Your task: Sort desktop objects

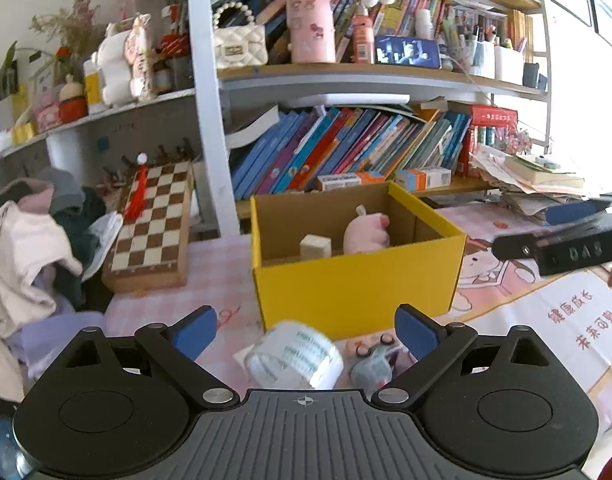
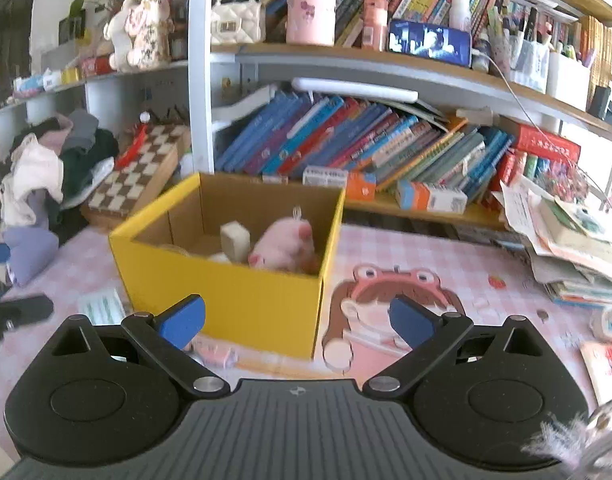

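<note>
Both grippers spread, nothing pinched; box is the drop spot.

Your left gripper (image 1: 306, 334) hangs w/ the tape roll (image 1: 293, 354) between its pads, just in front of the yellow box (image 1: 358, 284); pink plush (image 2: 283, 246) & wood block (image 2: 234, 239) sit inside. Right gripper (image 2: 297, 320) is empty, facing the box.

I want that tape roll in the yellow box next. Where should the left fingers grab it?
The tape roll lies tilted just ahead of the open left gripper, in front of the yellow box. Come straight forward and down, one finger on each flat end face; the curved side would probably slip.
</note>
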{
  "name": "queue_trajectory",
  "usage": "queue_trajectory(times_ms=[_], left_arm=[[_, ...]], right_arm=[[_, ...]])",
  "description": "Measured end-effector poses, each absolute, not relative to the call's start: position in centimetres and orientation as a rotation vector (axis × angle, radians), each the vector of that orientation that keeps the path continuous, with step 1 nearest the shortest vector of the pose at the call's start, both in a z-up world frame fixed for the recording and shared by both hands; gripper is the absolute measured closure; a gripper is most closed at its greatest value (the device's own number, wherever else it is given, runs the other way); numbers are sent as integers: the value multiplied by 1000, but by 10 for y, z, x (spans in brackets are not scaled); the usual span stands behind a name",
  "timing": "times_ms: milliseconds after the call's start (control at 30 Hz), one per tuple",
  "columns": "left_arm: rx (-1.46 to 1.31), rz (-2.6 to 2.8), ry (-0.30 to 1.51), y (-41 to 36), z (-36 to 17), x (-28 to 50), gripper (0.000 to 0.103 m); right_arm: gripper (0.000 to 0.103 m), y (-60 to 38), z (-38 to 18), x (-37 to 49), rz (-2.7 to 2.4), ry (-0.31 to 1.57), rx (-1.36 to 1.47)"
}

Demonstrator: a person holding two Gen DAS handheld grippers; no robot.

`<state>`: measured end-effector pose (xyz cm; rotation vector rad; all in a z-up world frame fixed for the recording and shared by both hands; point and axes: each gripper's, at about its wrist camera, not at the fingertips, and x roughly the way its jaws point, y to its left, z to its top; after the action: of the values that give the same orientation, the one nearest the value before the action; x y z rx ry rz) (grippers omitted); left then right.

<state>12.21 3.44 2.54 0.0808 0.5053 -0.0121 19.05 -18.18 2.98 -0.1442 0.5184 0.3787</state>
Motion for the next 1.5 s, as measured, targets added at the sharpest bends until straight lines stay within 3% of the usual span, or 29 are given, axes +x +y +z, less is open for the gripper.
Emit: queue_trajectory(times_ms=[767,1500], left_arm=[[86,-96,626,32,-8,86,5],[81,-106,677,39,-20,97,2]], right_arm=[[3,-150,-23,127,371,672,-190],[3,-123,-31,134,413,718,-267]])
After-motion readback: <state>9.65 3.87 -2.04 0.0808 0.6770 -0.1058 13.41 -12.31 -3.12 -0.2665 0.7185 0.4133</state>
